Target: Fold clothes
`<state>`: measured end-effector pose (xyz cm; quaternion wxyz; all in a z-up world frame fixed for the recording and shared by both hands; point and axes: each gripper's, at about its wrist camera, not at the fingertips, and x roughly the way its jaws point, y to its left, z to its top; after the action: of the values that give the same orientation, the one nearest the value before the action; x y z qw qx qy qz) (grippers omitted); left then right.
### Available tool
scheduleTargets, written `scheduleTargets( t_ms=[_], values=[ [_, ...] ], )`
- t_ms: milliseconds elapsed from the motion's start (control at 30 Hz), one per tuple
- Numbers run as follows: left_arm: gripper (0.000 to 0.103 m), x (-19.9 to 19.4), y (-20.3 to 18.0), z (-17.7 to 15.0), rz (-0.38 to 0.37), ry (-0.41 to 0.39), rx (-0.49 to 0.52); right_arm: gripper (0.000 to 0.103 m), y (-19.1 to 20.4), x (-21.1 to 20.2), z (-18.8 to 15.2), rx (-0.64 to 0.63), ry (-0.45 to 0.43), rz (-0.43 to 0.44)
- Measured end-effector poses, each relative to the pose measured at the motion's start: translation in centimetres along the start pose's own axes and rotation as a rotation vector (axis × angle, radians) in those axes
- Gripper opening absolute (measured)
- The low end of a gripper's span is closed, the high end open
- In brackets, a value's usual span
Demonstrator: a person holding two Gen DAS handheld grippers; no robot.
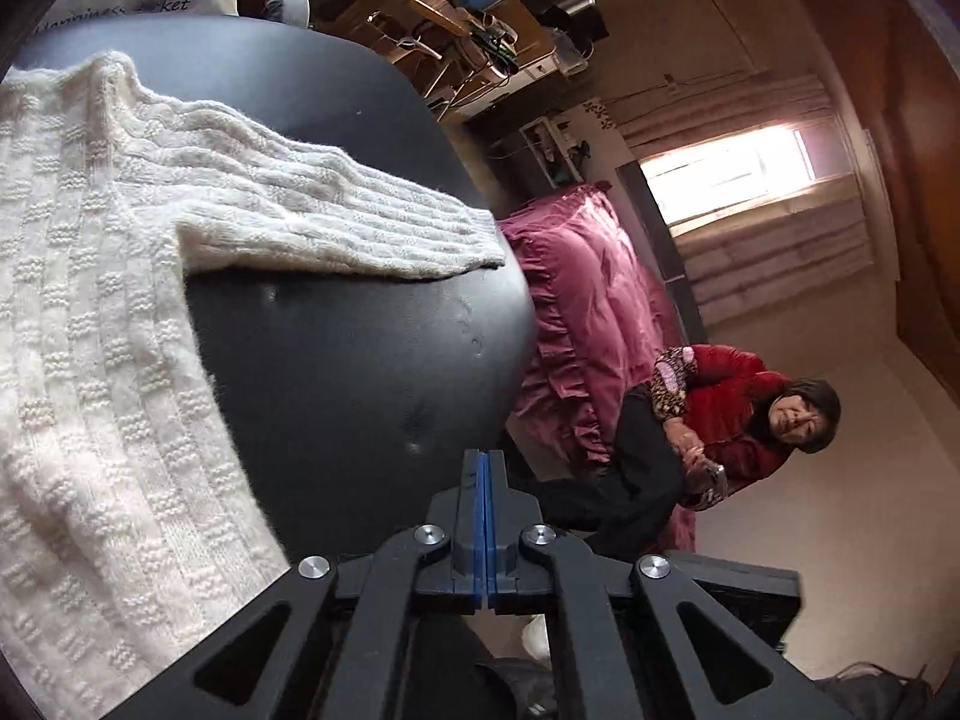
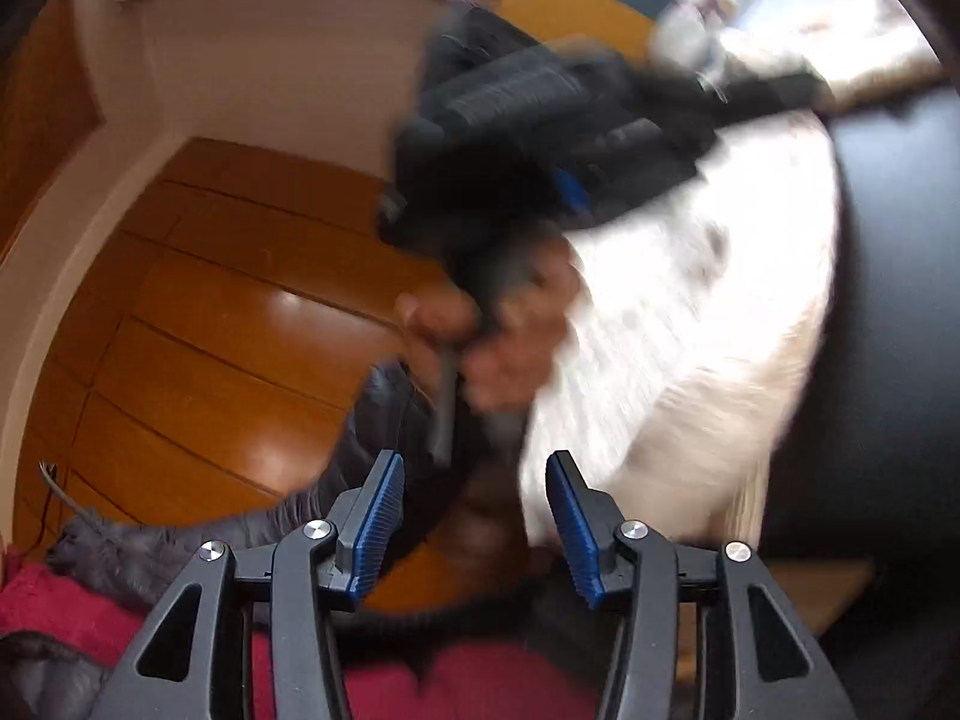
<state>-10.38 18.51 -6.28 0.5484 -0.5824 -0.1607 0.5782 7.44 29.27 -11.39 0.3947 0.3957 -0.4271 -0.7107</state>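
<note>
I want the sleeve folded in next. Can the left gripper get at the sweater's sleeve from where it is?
Probably yes. The left gripper is shut with nothing in it, and only bare black surface lies between it and the sleeve of the cream sweater. It would need to open first.

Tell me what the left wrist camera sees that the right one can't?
Only the left wrist view shows the sweater's sleeve, a pink bed, a window and a seated person. Only the right wrist view shows the wooden floor, the hand holding the left gripper, and the open right gripper. Both show the white sweater on the black table.
</note>
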Motion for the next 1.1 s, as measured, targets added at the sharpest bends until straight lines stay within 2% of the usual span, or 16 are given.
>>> scheduleTargets(
  t_ms=[67, 100, 233, 300, 367, 433, 500, 600, 667, 733, 767, 833, 967, 1033, 1067, 1100],
  values=[
    [0.000, -0.4, -0.4, -0.3, -0.006, -0.026, -0.009, 0.052, -1.7, -1.4, -0.4, 0.046, -0.021, -0.083],
    [0.000, -0.9, -0.4, -0.7, 0.037, -0.030, 0.000, 0.052, -2.8, -2.1, -0.5, 0.081, -0.036, -0.110],
    [0.000, -3.0, 0.1, -3.2, 0.211, -0.039, 0.026, 0.052, -7.1, -4.7, -0.1, 0.232, -0.194, -0.218],
    [0.001, -4.2, 1.2, -5.7, 0.283, -0.026, 0.028, 0.052, -8.0, -5.3, 0.5, 0.235, -0.232, -0.317],
    [0.002, -5.3, 2.9, -8.6, 0.344, -0.019, -0.008, 0.052, -8.8, -4.8, 1.5, 0.224, -0.222, -0.372],
    [0.002, -7.1, 5.3, -11.6, 0.372, -0.053, -0.102, 0.052, -9.6, -3.7, 3.4, 0.208, -0.194, -0.404],
    [0.002, -10.3, 7.3, -15.2, 0.398, -0.155, -0.197, 0.052, -11.0, -2.8, 5.7, 0.206, -0.175, -0.424],
    [0.003, -16.4, 9.7, -20.3, 0.485, -0.346, -0.317, 0.050, -12.0, -1.7, 7.7, 0.212, -0.151, -0.421],
    [0.011, -20.2, 11.1, -23.6, 0.532, -0.446, -0.383, 0.050, -12.0, -0.2, 8.8, 0.210, -0.112, -0.411],
    [0.028, -22.9, 11.9, -26.2, 0.620, -0.511, -0.420, 0.050, -11.7, 1.7, 9.8, 0.184, -0.052, -0.427],
    [0.033, -24.1, 12.3, -27.3, 0.653, -0.534, -0.434, 0.050, -11.7, 2.4, 10.0, 0.182, -0.028, -0.419],
    [0.042, -25.2, 13.1, -28.8, 0.658, -0.560, -0.444, 0.050, -11.6, 3.9, 10.3, 0.176, 0.021, -0.401],
    [0.047, -24.6, 14.5, -29.2, 0.590, -0.558, -0.442, 0.050, -11.4, 5.4, 10.6, 0.143, 0.062, -0.405],
    [0.051, -23.8, 15.1, -28.7, 0.562, -0.540, -0.431, 0.038, -11.0, 5.5, 10.3, 0.092, 0.054, -0.448],
    [0.052, -23.4, 15.4, -28.2, 0.580, -0.526, -0.426, 0.034, -10.8, 5.5, 10.2, 0.075, 0.051, -0.477],
    [0.052, -22.9, 15.5, -27.8, 0.610, -0.518, -0.422, 0.024, -10.7, 5.6, 10.1, 0.057, 0.048, -0.505]
  ],
)
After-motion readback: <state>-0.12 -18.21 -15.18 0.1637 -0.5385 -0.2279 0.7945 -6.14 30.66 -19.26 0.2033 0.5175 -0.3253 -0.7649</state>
